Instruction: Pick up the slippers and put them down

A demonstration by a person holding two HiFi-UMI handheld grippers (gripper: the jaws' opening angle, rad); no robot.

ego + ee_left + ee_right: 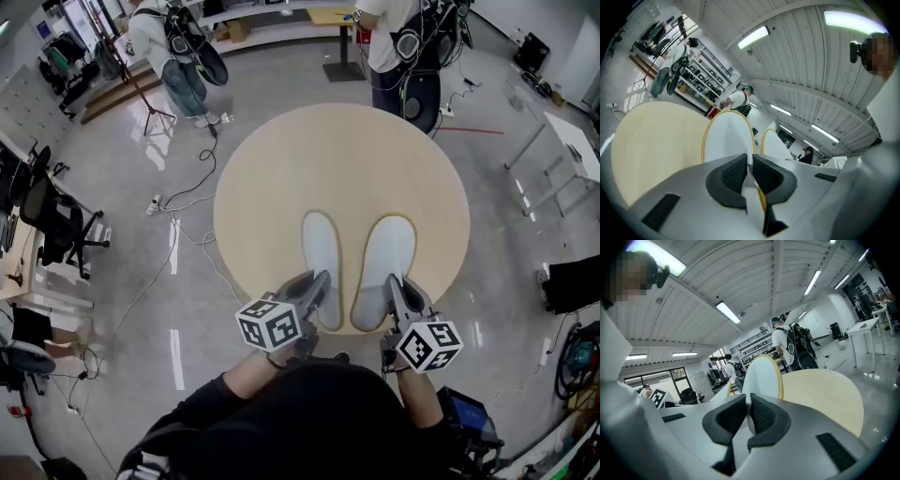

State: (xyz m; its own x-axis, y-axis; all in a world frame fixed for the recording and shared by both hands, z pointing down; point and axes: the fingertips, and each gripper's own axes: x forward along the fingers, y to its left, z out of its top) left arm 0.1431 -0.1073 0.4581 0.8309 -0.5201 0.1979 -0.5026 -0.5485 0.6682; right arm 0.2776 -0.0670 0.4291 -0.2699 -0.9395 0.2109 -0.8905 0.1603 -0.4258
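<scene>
My left gripper (314, 286) clamps left slipper (322, 246) heel, right gripper (399, 289) clamps right slipper (385, 258), long axes toward 12 o'clock, over round table (272, 173).

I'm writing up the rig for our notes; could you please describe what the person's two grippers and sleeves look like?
Both the left gripper and the right gripper have smooth silver-grey bodies with black ribbed pads. Each carries a white cube printed with black square markers. The person wears black sleeves.

Left hand-held gripper (749, 161) clamps a white slipper (726, 136) by its edge, table (651, 140) beyond
</scene>
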